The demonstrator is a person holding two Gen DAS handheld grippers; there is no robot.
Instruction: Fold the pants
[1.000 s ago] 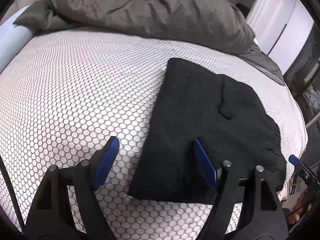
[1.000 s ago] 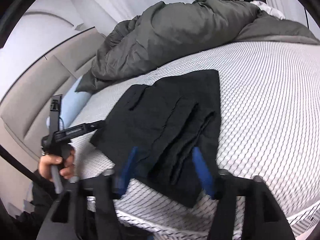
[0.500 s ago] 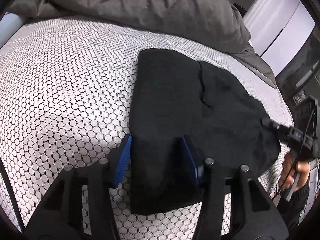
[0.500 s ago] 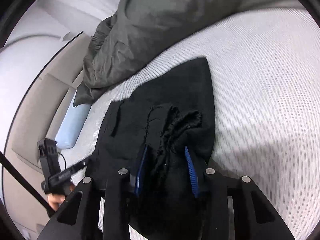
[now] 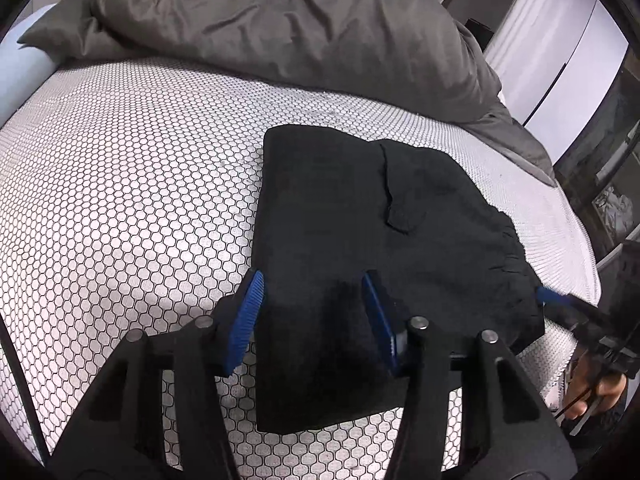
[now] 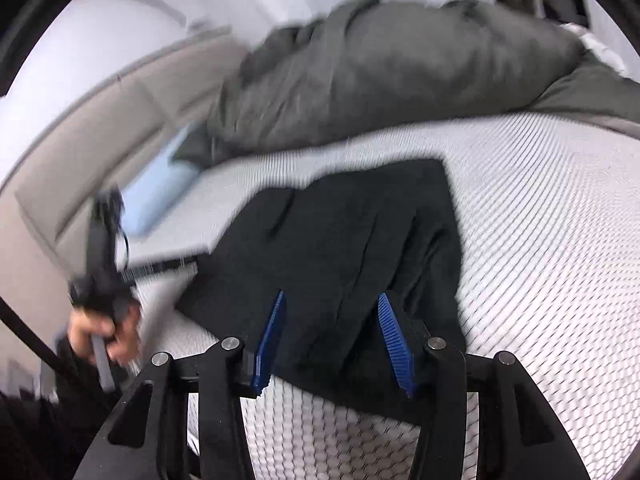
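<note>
No readable writing anywhere. Right wrist view motion-blurred. Black pants [image 5: 372, 216] folded flat on the honeycomb-patterned bed [image 5: 120, 200]. Left gripper [image 5: 316, 312] straddling the near left edge, grasp unclear; right gripper [image 6: 336, 332] just reopened, released, over the waistband end.

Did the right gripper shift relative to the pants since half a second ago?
Yes. The right gripper, jaws just reopened, has backed off the black pants.

Home bedroom: bed [image 5: 120, 208], rumpled grey duvet [image 5: 304, 20], padded headboard [image 6: 80, 128].
</note>
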